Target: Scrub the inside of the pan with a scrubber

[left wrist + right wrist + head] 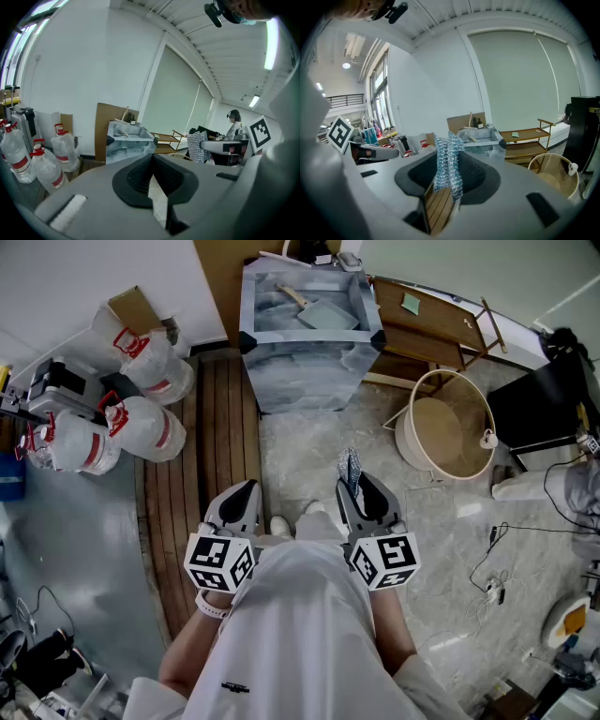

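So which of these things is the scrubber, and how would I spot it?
Start at the person in white standing before the grey marbled tub, and look at the right gripper. The scrubber is the crinkly, shiny blue-silver mesh wad pinched between its jaws. The left gripper beside it is shut on nothing.

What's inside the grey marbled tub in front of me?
A grey pan with a light wooden handle lies inside the grey marbled tub. The floor of the tub beneath the pan is covered.
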`<action>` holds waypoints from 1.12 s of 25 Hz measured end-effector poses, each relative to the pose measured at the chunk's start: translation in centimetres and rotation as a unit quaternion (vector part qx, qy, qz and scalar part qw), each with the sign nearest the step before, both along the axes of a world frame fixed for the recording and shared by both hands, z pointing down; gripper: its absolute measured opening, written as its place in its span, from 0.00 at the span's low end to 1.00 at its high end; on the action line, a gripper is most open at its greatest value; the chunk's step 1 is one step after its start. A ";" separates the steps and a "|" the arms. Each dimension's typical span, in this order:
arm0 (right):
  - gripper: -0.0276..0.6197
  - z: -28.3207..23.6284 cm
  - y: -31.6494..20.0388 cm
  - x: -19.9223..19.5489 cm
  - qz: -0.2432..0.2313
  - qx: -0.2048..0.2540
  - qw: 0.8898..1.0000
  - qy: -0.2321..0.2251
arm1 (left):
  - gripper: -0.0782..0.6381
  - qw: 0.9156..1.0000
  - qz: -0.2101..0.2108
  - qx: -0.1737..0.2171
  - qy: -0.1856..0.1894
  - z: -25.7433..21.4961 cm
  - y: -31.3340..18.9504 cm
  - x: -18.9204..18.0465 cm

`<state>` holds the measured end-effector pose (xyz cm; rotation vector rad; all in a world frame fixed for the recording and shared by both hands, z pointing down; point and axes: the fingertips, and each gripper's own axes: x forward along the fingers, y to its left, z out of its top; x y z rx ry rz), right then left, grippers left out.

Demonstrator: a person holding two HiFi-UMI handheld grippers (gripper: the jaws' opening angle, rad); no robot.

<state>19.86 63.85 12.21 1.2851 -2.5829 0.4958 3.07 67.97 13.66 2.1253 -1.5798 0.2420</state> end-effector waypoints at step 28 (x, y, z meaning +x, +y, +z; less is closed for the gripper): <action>0.25 0.8 -10.6 12.2 0.049 -0.023 0.997 -0.048 | 0.12 0.997 0.058 -0.031 -0.042 -0.4 -11.6 10.7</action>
